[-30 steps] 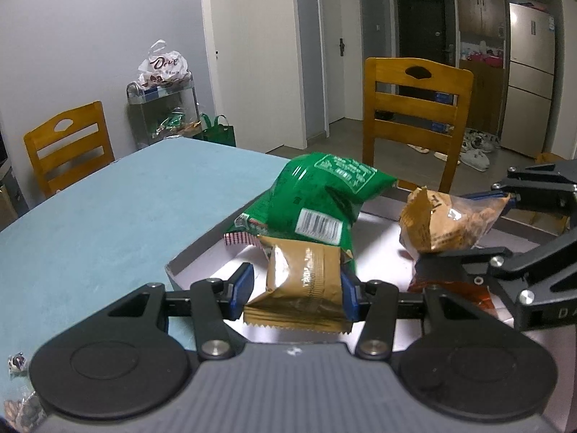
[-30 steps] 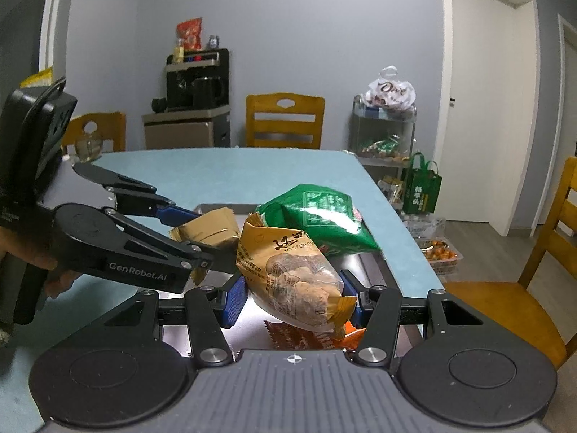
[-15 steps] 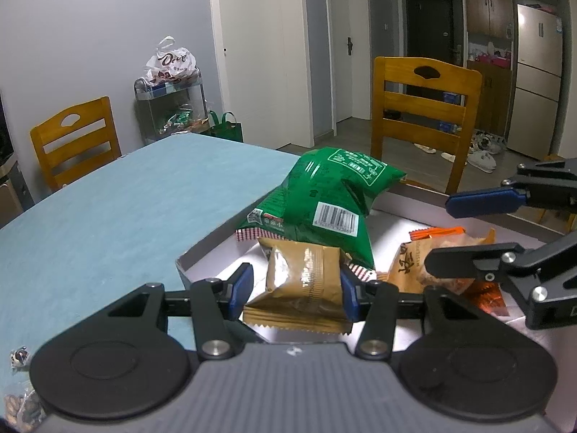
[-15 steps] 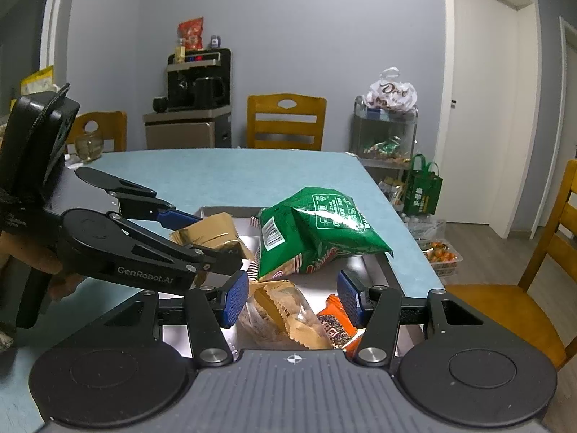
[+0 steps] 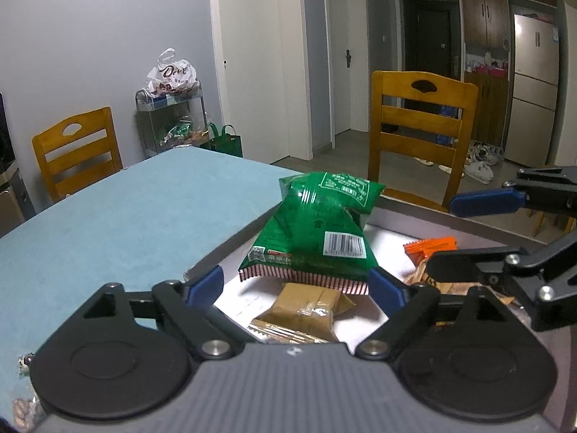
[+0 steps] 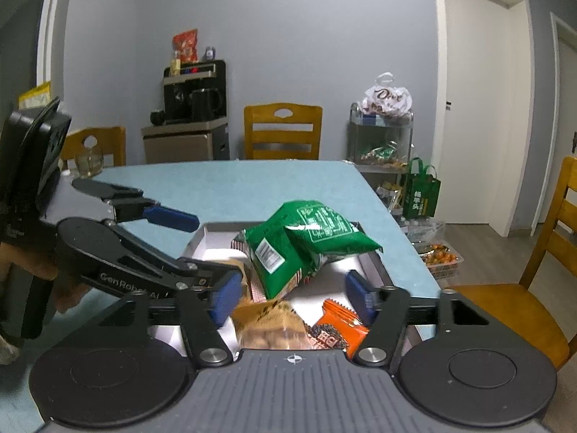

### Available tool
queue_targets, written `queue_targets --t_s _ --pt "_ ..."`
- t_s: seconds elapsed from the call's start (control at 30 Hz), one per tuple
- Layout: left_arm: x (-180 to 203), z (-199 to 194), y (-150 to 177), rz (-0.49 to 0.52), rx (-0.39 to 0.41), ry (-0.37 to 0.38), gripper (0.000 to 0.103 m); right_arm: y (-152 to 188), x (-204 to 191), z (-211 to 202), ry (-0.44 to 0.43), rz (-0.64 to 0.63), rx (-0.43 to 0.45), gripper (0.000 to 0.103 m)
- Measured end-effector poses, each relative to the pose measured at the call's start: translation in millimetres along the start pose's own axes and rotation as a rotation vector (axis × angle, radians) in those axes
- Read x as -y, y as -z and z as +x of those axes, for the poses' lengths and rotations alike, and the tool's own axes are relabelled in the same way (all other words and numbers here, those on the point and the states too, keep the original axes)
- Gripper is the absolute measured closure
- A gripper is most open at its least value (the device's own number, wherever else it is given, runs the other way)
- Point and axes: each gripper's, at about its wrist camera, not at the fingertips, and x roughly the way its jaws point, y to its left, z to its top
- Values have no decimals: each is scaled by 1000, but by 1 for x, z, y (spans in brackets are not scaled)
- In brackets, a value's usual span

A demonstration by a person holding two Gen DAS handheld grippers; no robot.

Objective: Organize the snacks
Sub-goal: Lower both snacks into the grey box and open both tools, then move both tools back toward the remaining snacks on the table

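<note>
A grey tray (image 5: 479, 232) on the blue table holds the snacks. In the left wrist view a green bag (image 5: 317, 238) lies in it, a small brown packet (image 5: 306, 312) lies loose below my open left gripper (image 5: 295, 285), and an orange packet (image 5: 431, 247) sits to the right. My right gripper (image 5: 468, 232) shows at the right, jaws apart. In the right wrist view my right gripper (image 6: 290, 297) is open above a tan nut bag (image 6: 268, 326) and the orange packet (image 6: 335, 330). The green bag (image 6: 303, 245) lies beyond. My left gripper (image 6: 202, 249) is at the left.
The blue table (image 5: 119, 216) spreads to the left of the tray. A wooden chair (image 5: 420, 137) stands behind the tray's far edge and another chair (image 5: 77, 149) stands at the far left. A metal shelf cart (image 5: 169, 122) with a white bag stands by the wall.
My left gripper has opened and let the small brown packet fall into the tray. My right gripper opened earlier and dropped the tan nut bag into the tray. Both have drawn back slightly.
</note>
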Motion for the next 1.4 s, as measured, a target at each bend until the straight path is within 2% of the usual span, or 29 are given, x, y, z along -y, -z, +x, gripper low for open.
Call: queue_targets --t_s 0.07,0.1,0.27,0.57,0.87,1.1,1.27,1.4 --pt "-2 -5 1 1 3 1 13 -2 1 -3 -2 25 19 12" --pt "-2 -7 1 2 6 -1 13 -3 2 -5 1 38 31 8" --pt "-7 -21 2 0 13 -8 10 -9 -2 -9 7 58 57 0" --pt "-25 -52 7 -2 31 -22 9 -21 -18 -7 13 55 57 0" --pt "-57 -87 21 -48 59 -48 9 -34 -52 -3 -4 25 56 0" --pt "-95 -116 47 -68 66 -133 5 -45 -83 2 -45 20 55 0" --pt "-132 -130 69 -140 60 -188 5 -51 -109 11 -79 -15 37 0" --pt "-154 -140 83 -136 42 -224 5 -59 -130 18 -98 -37 33 0"
